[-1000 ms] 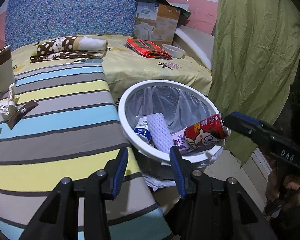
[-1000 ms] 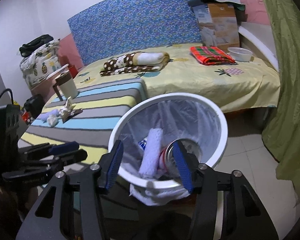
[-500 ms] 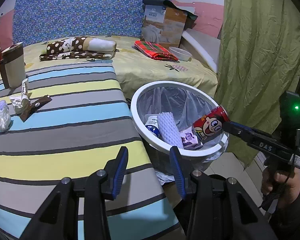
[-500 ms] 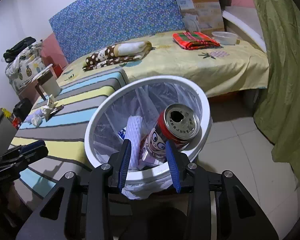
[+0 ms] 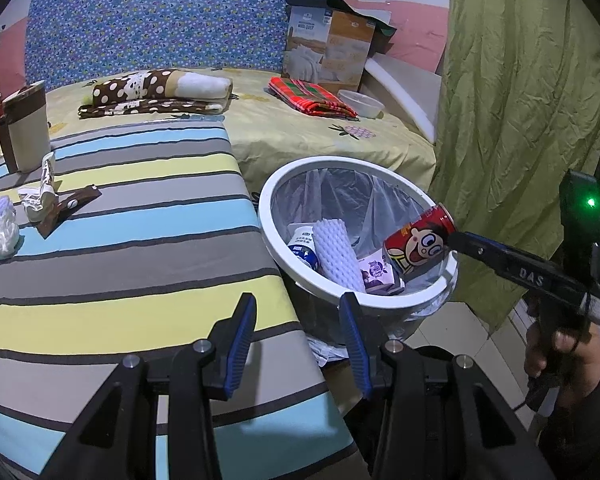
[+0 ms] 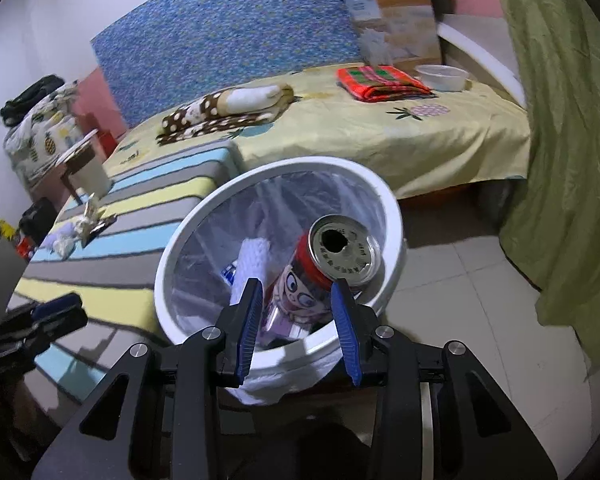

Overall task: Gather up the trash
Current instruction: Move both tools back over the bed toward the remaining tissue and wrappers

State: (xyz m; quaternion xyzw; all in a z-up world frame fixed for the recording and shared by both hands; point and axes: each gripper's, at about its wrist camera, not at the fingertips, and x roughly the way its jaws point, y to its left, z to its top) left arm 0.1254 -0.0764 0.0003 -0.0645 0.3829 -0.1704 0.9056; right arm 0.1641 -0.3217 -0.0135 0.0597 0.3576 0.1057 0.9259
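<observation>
The red can [image 6: 324,268] is between the blue fingers [image 6: 342,320] of the right gripper [image 6: 296,312], over the near edge of the white bin [image 6: 392,216] at the center of the right wrist view. Its long axis is tilted: the silver top with the dark drinking hole points up and away from the camera, and the bottom goes down toward the fingers. In the left wrist view the can [image 5: 418,242] lies at an angle over the right side of the bin rim [image 5: 268,224], its top toward the upper right of the frame. The fingers are clamped on the lower body of the can, but its bottom end is hidden behind them.

The left gripper [image 5: 298,334] is at the lower center of its view, fingers apart and empty, above the striped cover [image 5: 120,216].

Inside the bin, a thin clear plastic liner [image 5: 340,196] is wrinkled against the wall. A white foam net sleeve [image 5: 336,252], a small white bottle [image 5: 302,244] and a purple carton [image 5: 376,272] lie there, partly covering each other; their labels are too small to read.

At the left of the frame, crumpled white paper [image 5: 4,232] and a brown wrapper [image 5: 66,210] lie on the striped cover. A hand [image 5: 560,352] at the lower right is cut off by the edge.
</observation>
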